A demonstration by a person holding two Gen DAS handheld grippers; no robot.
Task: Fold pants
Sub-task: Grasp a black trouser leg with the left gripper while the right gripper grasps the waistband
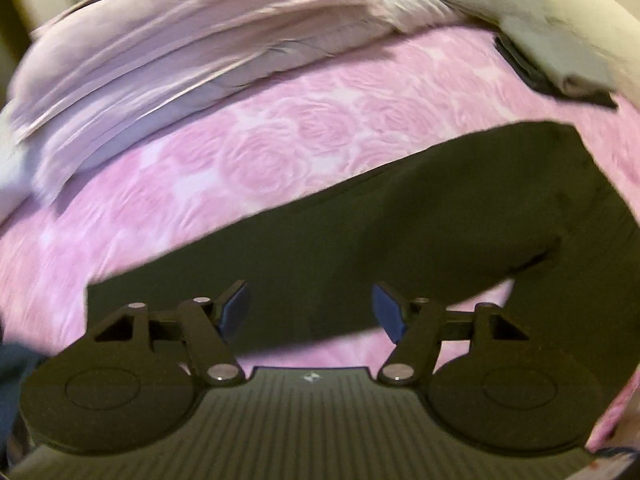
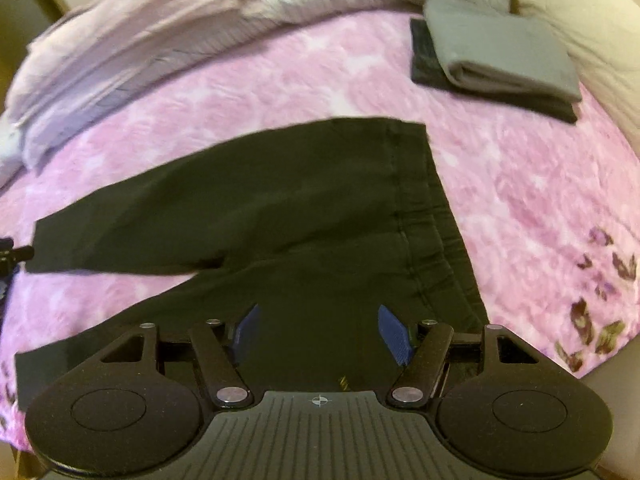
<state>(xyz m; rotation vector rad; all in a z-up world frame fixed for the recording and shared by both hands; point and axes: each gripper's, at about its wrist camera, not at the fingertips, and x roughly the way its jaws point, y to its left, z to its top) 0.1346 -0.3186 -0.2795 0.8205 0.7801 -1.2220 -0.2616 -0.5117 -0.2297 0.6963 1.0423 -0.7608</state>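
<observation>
Left wrist view: left gripper (image 1: 310, 312), jaws released and empty, hung over one leg of the dark pants (image 1: 420, 216), which lay unfolded just ahead on the pink bedspread (image 1: 280, 128).

Right wrist view: right gripper (image 2: 318, 334), likewise released, hovered above the pants (image 2: 280, 200) near the waistband; folded garments (image 2: 492, 60) lay far ahead-right. Folding had not begun. No legible writing.

A bed with a pink rose-patterned cover (image 2: 500, 168) carries dark pants (image 2: 280, 200) spread flat; beyond the pants lie rumpled pale lilac bedding (image 2: 120, 40) and a folded grey-and-black stack (image 2: 492, 52).
</observation>
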